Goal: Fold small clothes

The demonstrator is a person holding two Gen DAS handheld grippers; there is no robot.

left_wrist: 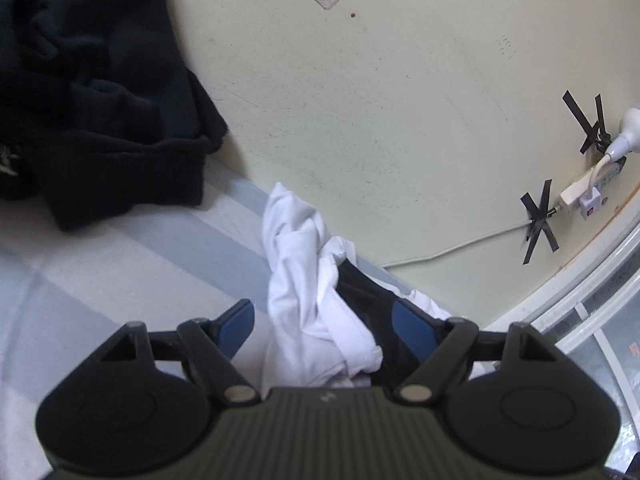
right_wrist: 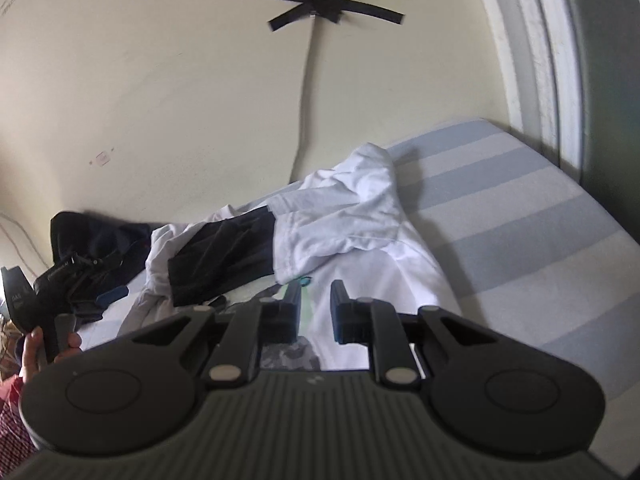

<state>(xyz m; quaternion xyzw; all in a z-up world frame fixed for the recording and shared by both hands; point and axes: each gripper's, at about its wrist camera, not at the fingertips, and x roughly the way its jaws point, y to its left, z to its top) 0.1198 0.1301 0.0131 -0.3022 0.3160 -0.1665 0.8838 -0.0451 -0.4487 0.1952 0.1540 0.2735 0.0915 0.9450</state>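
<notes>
Left tongs (left_wrist: 324,320) spread wide around the bunched white shirt (left_wrist: 308,280) on the striped bed (left_wrist: 100,272). Right tongs (right_wrist: 316,300) slightly parted, gripping nothing, over shirt. Dark clothes (left_wrist: 92,92) far left.

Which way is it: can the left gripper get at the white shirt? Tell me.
Probably yes. The left gripper is open, and the white shirt lies bunched right between its fingers with nothing on top there.

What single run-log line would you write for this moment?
stage: pre-fold | left gripper: jaws open around crumpled white shirt | right gripper: jaws narrowly open above shirt | dark garment: on shirt | surface: striped mattress
</notes>
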